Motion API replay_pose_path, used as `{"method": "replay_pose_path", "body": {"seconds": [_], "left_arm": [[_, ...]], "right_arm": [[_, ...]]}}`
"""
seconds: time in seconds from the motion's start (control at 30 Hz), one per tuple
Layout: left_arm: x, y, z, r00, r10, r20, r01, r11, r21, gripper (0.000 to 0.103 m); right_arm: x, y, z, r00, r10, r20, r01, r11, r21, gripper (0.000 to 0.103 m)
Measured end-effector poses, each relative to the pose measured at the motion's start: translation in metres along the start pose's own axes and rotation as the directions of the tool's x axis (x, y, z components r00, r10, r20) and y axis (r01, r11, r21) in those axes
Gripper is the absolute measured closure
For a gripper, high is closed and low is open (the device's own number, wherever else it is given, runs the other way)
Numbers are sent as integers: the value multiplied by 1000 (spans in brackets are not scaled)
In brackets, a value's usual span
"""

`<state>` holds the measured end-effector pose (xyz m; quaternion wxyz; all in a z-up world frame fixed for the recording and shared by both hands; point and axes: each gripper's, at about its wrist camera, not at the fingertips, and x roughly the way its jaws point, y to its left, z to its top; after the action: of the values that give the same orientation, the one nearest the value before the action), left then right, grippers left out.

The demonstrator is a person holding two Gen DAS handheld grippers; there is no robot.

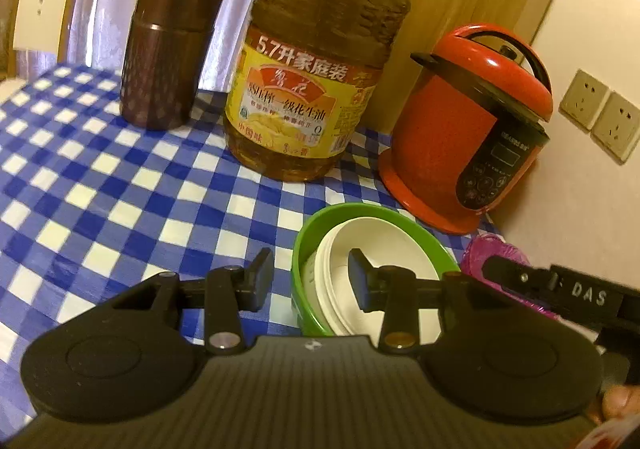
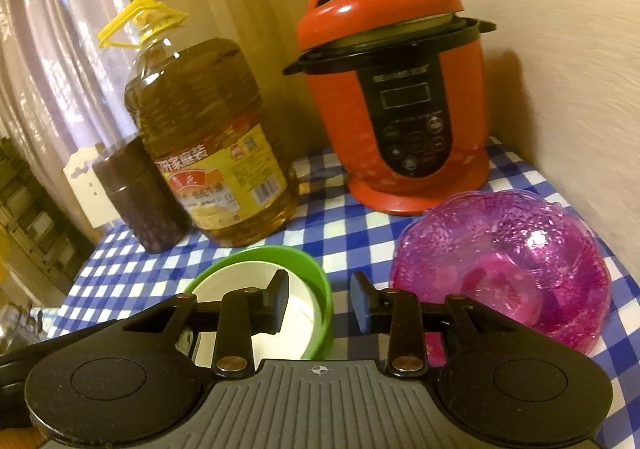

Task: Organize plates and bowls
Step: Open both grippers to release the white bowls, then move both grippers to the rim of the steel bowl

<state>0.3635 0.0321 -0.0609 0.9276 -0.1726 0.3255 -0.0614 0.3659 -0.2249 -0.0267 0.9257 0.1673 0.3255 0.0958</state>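
A green bowl [image 1: 308,233] sits on the blue checked tablecloth with a white bowl [image 1: 384,245] nested inside it. Both show in the right wrist view, green bowl [image 2: 316,273] and white bowl [image 2: 248,281]. A pink translucent bowl [image 2: 508,257] sits to their right, and its edge shows in the left wrist view [image 1: 488,253]. My left gripper [image 1: 310,283] is open and empty, just over the green bowl's near left rim. My right gripper [image 2: 320,303] is open and empty, between the green bowl and the pink bowl.
A large cooking oil bottle [image 1: 316,81] and a dark brown canister [image 1: 168,53] stand behind the bowls. A red electric cooker [image 2: 400,97] stands at the back right against the wall [image 2: 568,89]. The right gripper's body [image 1: 568,297] shows in the left wrist view.
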Motion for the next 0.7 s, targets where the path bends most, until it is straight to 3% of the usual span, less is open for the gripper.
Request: {"method": "replay_pose_path", "body": {"seconds": [0.2, 0.57, 0.7], "left_arm": [[11, 14, -1, 1000, -15, -27, 13, 997, -79, 67], [18, 16, -3, 998, -22, -61, 16, 995, -96, 67], [7, 7, 1, 1000, -11, -13, 10, 998, -61, 68]], "right_arm": [[-2, -1, -5, 1000, -7, -11, 7, 1000, 3, 68], [1, 1, -7, 1000, -19, -20, 19, 1000, -9, 68], [-4, -2, -6, 1000, -19, -2, 19, 1000, -5, 68]]}}
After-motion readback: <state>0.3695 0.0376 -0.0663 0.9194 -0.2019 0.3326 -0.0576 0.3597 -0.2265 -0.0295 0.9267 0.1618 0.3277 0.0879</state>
